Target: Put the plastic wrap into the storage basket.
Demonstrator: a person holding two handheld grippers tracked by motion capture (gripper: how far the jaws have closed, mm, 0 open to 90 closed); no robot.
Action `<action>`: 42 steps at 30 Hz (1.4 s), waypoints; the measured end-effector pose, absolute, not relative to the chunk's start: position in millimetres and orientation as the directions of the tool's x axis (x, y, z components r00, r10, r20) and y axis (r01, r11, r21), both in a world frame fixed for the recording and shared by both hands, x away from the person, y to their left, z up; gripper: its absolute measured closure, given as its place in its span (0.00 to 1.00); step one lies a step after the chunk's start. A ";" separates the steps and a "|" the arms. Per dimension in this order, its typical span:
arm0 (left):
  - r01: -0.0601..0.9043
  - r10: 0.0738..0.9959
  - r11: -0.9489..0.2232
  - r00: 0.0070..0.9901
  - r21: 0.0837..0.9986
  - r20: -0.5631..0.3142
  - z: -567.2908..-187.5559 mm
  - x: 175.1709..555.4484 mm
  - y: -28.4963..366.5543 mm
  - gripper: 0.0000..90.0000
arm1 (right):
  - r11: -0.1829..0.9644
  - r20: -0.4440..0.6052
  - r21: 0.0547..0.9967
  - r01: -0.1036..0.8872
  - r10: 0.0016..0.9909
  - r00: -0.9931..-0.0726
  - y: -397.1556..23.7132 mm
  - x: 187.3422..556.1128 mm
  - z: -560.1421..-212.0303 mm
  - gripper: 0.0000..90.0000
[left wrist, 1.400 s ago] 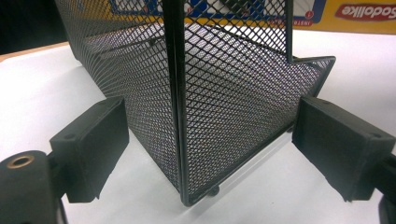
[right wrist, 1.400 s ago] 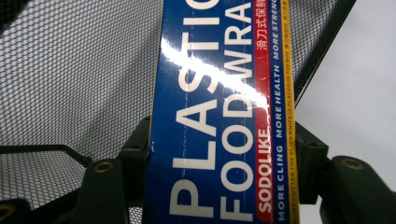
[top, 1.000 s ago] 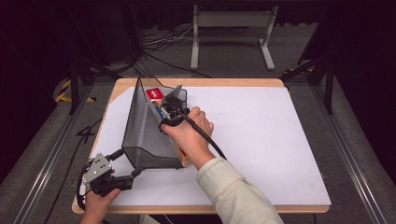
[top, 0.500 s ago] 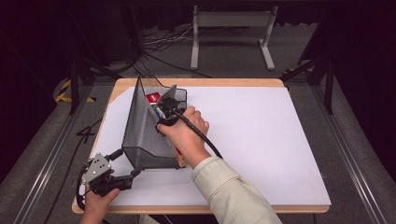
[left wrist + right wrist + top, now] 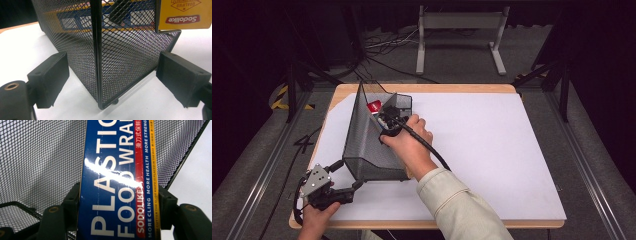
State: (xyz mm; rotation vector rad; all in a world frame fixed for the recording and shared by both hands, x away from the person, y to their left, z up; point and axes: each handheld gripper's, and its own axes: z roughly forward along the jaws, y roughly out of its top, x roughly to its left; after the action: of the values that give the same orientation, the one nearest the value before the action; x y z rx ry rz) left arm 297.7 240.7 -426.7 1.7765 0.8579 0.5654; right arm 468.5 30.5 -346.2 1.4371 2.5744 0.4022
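Observation:
A black wire-mesh file holder point(image 5: 367, 145) stands on the white table sheet. Inside it leans a blue plastic food wrap box point(image 5: 115, 182), whose red end point(image 5: 373, 106) sticks up at the holder's far side. My right gripper point(image 5: 118, 192) reaches into the holder with the box between its jaws. Those jaws have just been opening a little, and the pads still lie against the box's sides. My left gripper point(image 5: 348, 175) stands open at the holder's near left corner point(image 5: 100, 100), one jaw on each side of it, not pressing.
The white sheet point(image 5: 492, 150) covers a wooden table with free room to the right of the holder. The table's near edge point(image 5: 422, 225) is close behind my left hand. A dark floor with cables and a metal stand point(image 5: 457, 30) lies beyond.
My right hand has shifted very slightly inside the holder, with the box still between its jaws. The left hand and the holder have stayed put.

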 end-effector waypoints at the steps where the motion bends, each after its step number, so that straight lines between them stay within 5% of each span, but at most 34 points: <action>1: 0.285 0.773 -0.208 0.634 0.936 -0.021 -426.8 297.8 240.4 0.13 | 0.504 -0.016 0.314 0.805 0.850 -0.526 30.1 468.5 -346.4 0.43; 26: 0.287 0.770 -0.209 0.638 0.935 -0.023 -427.1 298.6 240.4 0.13 | 0.508 0.037 0.445 0.737 0.812 -0.582 9.9 464.9 -333.6 0.30; 42: 0.287 0.773 -0.204 0.634 0.936 -0.026 -427.5 297.0 240.5 0.13 | 0.438 0.071 0.699 0.565 0.745 -0.664 -28.5 436.6 -300.9 0.29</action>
State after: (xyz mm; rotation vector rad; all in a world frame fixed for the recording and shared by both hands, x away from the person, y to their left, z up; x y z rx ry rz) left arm 297.0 240.5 -427.5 1.7739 0.8591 0.5609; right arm 436.6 -28.5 -300.9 1.1382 2.4436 1.0453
